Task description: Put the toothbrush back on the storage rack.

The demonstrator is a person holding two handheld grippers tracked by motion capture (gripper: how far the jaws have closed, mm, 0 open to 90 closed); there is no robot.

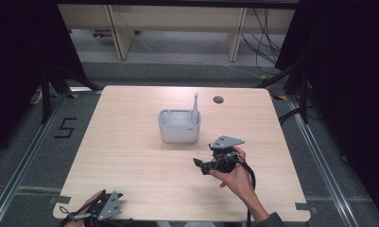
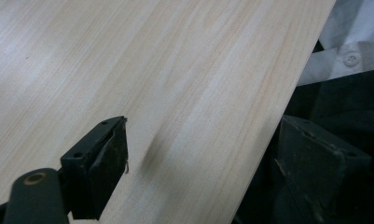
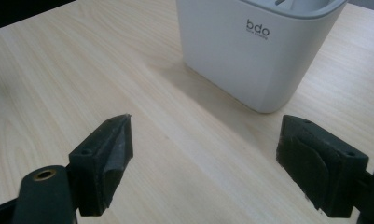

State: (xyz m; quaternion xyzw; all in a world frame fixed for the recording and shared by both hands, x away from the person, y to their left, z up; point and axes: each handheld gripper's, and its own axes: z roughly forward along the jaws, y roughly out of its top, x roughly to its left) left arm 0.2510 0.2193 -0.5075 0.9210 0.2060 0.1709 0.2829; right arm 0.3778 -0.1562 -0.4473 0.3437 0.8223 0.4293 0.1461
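Right tongs (image 1: 200,165) sit near-right of the white holder (image 1: 179,126), jaws wide and empty, aimed left toward the bench middle. In the right gripper view the jaws stand well apart, nothing between them, and the holder (image 3: 254,49) is just ahead, near but not touching.

Left tongs (image 1: 107,206) hang at the near-left edge of the bench (image 1: 130,156), well apart from the holder. Left gripper view: jaws wide, empty, one over the bench (image 2: 152,70) and the other past its edge.

The holder stands upright around bench centre, slightly far of middle. A grey brush-like stick (image 1: 195,105) stands upright in its right compartment, handle poking above the rim. Can't tell what's in the other compartment.

Progress, my read: the stick looks already seated in the holder, so the placing step seems done. Both tongs are free, nothing in hand. If the job is loading the holder, it's at or near the end; no other loose item lies on the bench. If it's pulling the stick out, it's not started: right tongs are closest but not yet lined up on the handle.
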